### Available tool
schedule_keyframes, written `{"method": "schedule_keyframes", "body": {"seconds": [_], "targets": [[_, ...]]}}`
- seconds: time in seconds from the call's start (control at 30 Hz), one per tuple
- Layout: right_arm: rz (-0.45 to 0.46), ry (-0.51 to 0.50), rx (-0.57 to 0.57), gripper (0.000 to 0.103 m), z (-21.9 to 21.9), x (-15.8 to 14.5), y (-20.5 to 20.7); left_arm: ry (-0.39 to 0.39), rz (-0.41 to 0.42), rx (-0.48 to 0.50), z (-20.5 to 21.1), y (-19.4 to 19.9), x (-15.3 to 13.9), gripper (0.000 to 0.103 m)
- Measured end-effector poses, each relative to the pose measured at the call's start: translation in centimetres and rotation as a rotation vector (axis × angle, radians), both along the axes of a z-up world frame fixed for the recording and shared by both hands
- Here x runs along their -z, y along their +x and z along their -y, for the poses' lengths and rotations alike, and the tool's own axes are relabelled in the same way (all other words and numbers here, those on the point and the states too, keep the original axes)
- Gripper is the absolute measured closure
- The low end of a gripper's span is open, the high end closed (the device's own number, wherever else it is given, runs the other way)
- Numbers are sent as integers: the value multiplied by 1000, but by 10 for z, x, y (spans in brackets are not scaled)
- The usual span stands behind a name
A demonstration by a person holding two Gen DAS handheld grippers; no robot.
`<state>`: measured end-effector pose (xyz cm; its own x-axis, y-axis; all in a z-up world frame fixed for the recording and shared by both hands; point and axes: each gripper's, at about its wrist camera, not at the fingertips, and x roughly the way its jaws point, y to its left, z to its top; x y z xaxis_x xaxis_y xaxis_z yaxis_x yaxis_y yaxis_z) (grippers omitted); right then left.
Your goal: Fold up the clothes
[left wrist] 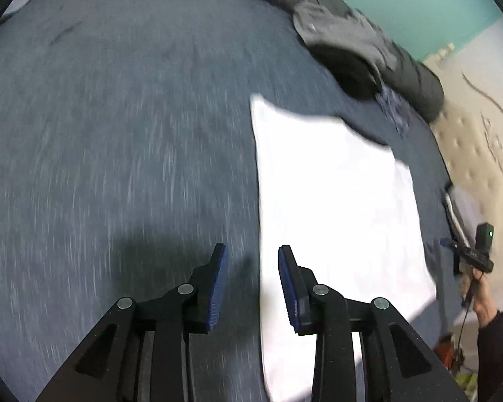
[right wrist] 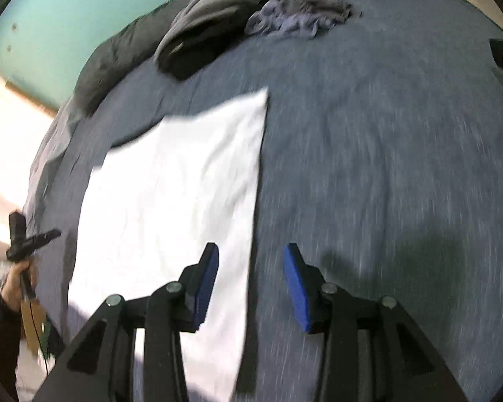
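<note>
Left wrist view: left hand-held gripper point(left wrist: 252, 251) released, blue pads apart, empty, hovering over blue-grey bed point(left wrist: 117, 134). Folded white garment point(left wrist: 335, 201) lies flat on bed, its left edge just below right pad. Dark bedding heap point(left wrist: 352, 50) along far edge. At right edge, hand point(left wrist: 483, 301) grips other device.

Right wrist view: right hand-held gripper point(right wrist: 251, 251) released, empty, straddling white garment's right edge. Crumpled clothes point(right wrist: 298, 13) at far side, possibly blue and grey items; blurred.
</note>
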<state>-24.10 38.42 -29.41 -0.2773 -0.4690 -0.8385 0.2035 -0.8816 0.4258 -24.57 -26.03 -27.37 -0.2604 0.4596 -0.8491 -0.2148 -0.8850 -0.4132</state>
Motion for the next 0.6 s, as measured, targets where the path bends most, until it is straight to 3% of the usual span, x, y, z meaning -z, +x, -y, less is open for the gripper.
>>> {"method": "schedule_keyframes", "body": {"seconds": [0.3,0.6], "targets": [[94,34,-139,62,24,22,76,7,127,107,4,91,22,65],[83,115,-186,62,41,33,90,-30,136,160,-2,118,35,64]]}}
